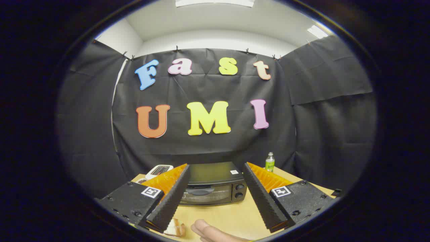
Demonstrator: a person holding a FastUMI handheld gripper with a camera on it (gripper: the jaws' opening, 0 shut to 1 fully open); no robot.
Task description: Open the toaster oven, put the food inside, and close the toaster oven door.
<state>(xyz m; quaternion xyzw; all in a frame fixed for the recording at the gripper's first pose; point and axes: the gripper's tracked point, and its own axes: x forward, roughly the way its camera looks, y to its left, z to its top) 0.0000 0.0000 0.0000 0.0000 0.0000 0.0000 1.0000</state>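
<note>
Black toaster oven (215, 185) sat on wood table (231, 215), just ahead of gripper (215, 201), door shut, facing gripper; long axis ran side to side. Fingers were spread wide, holding nothing. Food (175, 229) lay near left finger, w/ a hand (211, 233) beside it. Judgement: approach handle (200, 191) square-on, hook top edge, pull down slowly.

Closed black toaster oven (211, 188), food (176, 228) nearer
</note>
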